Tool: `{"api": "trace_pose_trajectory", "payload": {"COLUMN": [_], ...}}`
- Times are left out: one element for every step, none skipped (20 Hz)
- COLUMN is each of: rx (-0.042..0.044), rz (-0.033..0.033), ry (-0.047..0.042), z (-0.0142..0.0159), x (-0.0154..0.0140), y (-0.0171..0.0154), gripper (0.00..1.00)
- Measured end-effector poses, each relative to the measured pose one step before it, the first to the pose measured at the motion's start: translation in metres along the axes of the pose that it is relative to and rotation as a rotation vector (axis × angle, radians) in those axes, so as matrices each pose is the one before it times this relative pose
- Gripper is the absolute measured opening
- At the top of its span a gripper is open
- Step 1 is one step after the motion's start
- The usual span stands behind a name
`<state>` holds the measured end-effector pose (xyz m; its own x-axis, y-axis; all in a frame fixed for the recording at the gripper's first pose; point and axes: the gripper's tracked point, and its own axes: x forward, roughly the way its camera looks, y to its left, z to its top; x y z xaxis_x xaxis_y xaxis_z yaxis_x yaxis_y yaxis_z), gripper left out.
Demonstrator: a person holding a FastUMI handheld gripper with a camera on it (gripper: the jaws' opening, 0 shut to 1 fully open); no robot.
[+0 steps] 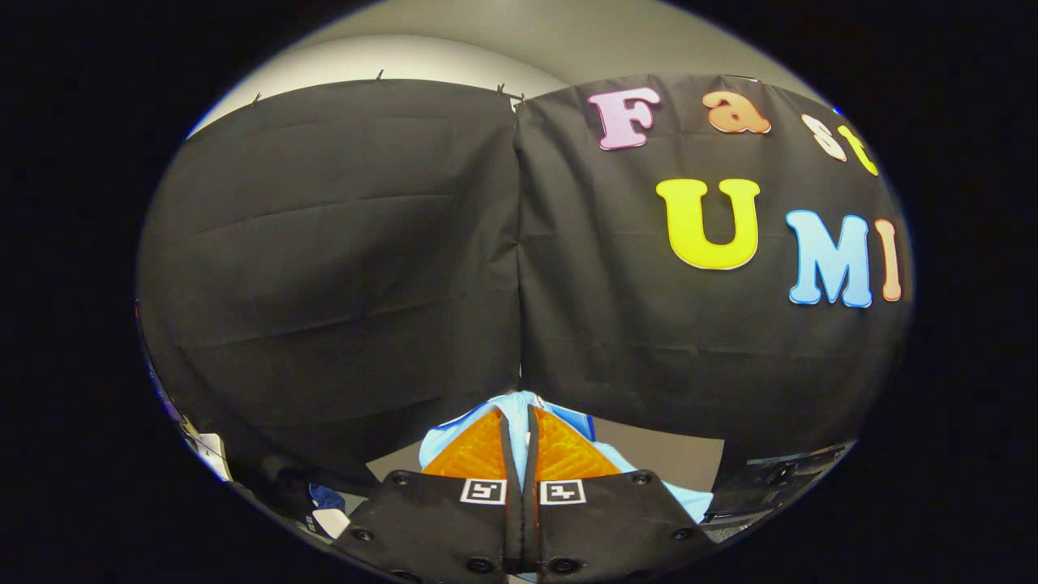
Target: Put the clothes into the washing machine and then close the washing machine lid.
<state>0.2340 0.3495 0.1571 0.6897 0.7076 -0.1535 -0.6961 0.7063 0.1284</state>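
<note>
My gripper (pixel 520 422) points at the black cloth wall, raised well above the floor. Its two orange fingers (pixel 478 454) stand almost together, shut on a fold of light blue cloth (pixel 519 410). The light blue garment bunches around the fingertips and hangs down on both sides of them, with a darker blue patch (pixel 577 422) at its right. A strip of it runs down the narrow gap between the fingers.
The black cloth wall (pixel 340 268) stands close ahead. A grey surface (pixel 673 458) shows below it, behind the garment. A dark object (pixel 778 478) sits low on the right. More dark blue and white cloth (pixel 324 507) lies low on the left.
</note>
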Motion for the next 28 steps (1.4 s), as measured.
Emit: {"api": "trace_pose_trajectory", "payload": {"rx": [0.00263,0.00017,0.0017,0.00356,0.00578,0.00307,-0.00444,-0.00561,-0.00133,0.00185,0.00187,-0.00053,-0.00432,-0.00409,-0.00254,-0.00231,-0.00268,-0.00094,0.00232,0.00399,0.00554,0.00751,0.00675,0.00582,0.00222,0.00087,0.00459,0.00642], "rz": [0.00568,0.00208,0.00341,0.00475,0.00294,0.00179,-0.00057,-0.0029,-0.00063,-0.0027,-0.00416,-0.00539,-0.00835,-0.00976,-0.00992,-0.01225,-0.01505,-0.01555,-0.01444,-0.01445,-0.01442,-0.01531,-0.01529,-0.01244,-0.01338,-0.01465,-0.01422,-0.01428], "ry": [-0.01225,-0.00582,-0.00537,-0.00283,-0.00172,-0.0043,-0.00591,-0.00123,-0.00206,-0.00459,-0.0013,-0.00345,-0.00271,-0.00115,-0.00164,-0.00229,-0.00351,-0.00257,-0.00139,-0.00036,-0.00004,-0.00021,0.00176,0.00202,0.00059,-0.00261,-0.00307,-0.00124], "z": [0.0053,0.00473,0.00485,0.0039,0.00296,0.00385,0.00439,0.00167,0.00188,0.00074,0.0006,0.00129,0.00112,0.00054,0.00072,0.00053,0.00052,0.00083,-0.00042,-0.00153,-0.00085,-0.00136,-0.00123,-0.00172,0.00019,0.00015,0.00035,-0.00074], "x": [-0.00285,-0.00214,-0.00188,-0.00146,-0.00113,-0.00204,-0.00137,-0.00289,-0.00333,-0.00307,-0.00432,-0.00326,-0.00471,-0.00479,-0.00543,-0.00456,-0.00492,-0.00459,-0.00468,-0.00357,-0.00434,-0.00404,-0.00384,-0.00364,-0.00438,-0.00473,-0.00435,-0.00314], "y": [0.00034,-0.00043,-0.00109,0.00047,-0.00082,-0.00015,-0.00293,-0.00257,-0.00347,-0.00428,-0.00549,-0.00585,-0.00782,-0.00872,-0.00875,-0.01016,-0.01183,-0.01155,-0.0116,-0.0118,-0.01234,-0.01222,-0.01194,-0.01098,-0.01172,-0.01166,-0.01202,-0.01155], "gripper": [0.01,0.01,0.01,0.01,0.01,0.01,0.01,0.01,0.01,0.01,0.01,0.01,0.01,0.01,0.01,0.01,0.01,0.01,0.01,0.01,0.01,0.01,0.01,0.01,0.01,0.01,0.01,0.01]}}
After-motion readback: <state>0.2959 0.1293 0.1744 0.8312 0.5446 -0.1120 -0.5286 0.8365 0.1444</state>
